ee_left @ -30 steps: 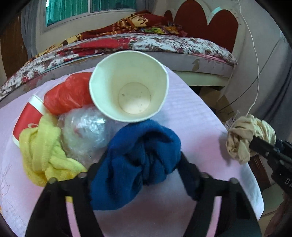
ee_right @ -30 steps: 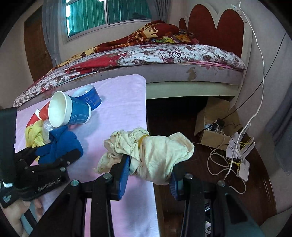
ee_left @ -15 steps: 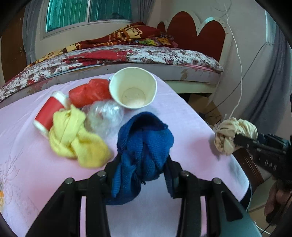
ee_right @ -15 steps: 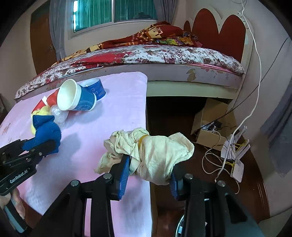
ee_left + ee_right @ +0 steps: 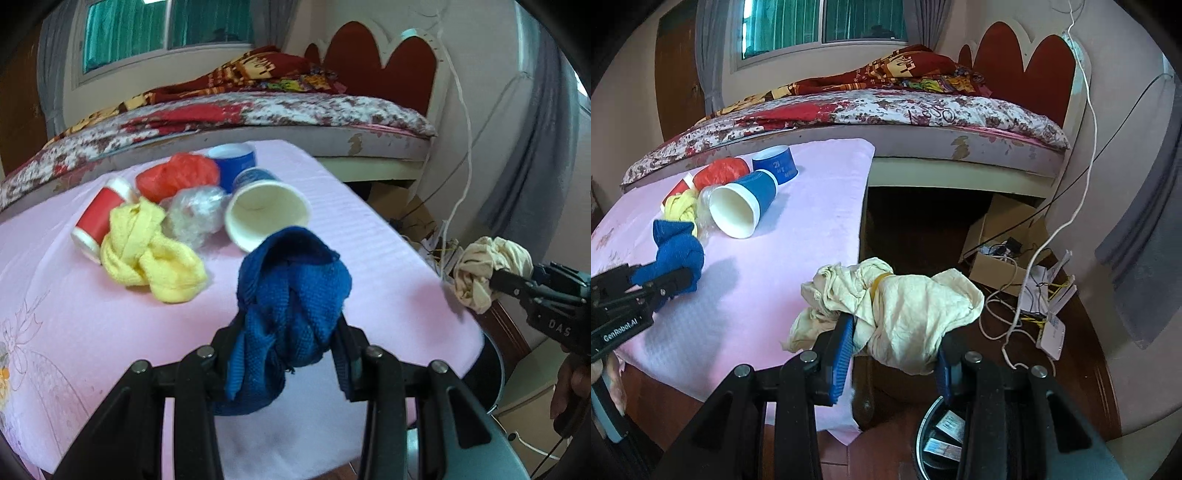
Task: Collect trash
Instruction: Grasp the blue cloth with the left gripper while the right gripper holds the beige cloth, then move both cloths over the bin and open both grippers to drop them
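My left gripper (image 5: pixel 286 343) is shut on a knotted blue cloth (image 5: pixel 291 288) and holds it just above the pink table (image 5: pixel 110 332), near its front right corner. My right gripper (image 5: pixel 894 339) is shut on a crumpled cream cloth (image 5: pixel 905 314) past the table's right edge, above the floor. A dark round bin (image 5: pixel 942 439) with papers inside sits right below it. In the left wrist view the cream cloth (image 5: pixel 484 269) hangs at the right in the right gripper (image 5: pixel 509 280). The right wrist view has the blue cloth (image 5: pixel 677 254) at the far left.
Still on the table are a yellow cloth (image 5: pixel 151 254), a clear plastic wad (image 5: pixel 195 218), a red bag (image 5: pixel 177 177), a red cup (image 5: pixel 98 218), a blue cup on its side (image 5: pixel 266 214) and another blue cup (image 5: pixel 236 162). A bed (image 5: pixel 886 110) stands behind. A cardboard box (image 5: pixel 1001 243) and cables lie on the floor.
The left jaws closed on the blue cloth and drew it back from the pile, towards the table's front. The right gripper carried the cream cloth off the table's edge, and the bin came into view.
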The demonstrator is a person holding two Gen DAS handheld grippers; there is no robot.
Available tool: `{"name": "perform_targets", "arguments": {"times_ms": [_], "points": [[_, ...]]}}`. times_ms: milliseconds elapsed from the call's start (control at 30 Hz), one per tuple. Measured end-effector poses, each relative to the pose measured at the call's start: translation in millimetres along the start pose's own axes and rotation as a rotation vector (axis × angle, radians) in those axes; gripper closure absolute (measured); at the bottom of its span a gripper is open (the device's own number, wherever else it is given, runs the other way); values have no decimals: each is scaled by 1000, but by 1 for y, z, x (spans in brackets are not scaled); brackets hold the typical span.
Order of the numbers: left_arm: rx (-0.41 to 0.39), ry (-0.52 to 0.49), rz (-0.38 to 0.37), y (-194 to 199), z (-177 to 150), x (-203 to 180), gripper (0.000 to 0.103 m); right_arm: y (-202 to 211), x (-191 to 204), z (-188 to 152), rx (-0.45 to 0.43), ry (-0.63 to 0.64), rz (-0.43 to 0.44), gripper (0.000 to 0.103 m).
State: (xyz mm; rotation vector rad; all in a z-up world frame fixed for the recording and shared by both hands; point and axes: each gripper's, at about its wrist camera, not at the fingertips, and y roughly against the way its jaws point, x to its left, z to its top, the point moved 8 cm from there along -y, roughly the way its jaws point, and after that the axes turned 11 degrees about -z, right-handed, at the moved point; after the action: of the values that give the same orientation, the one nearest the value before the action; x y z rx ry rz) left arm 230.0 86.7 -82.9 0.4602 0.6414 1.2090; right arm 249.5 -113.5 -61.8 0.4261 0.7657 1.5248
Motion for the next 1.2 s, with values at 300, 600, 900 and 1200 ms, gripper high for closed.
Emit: {"name": "perform_targets", "arguments": {"times_ms": [300,600,900,1200], "points": [[-21,-111,-96,2,4,-76,62,18,-49,-22,-5,-30,-45,62],[13,-207,-205,-11,-6,-158,62,35,-115,-53,8,-101,-105,62],[80,-286,-304,-33,-30,-231,62,35,-171,-101,61,-164,-130,62],[229,-342,-385,-81,-76,-277,62,14,-206,-152,157,-216,-104,62]]}}
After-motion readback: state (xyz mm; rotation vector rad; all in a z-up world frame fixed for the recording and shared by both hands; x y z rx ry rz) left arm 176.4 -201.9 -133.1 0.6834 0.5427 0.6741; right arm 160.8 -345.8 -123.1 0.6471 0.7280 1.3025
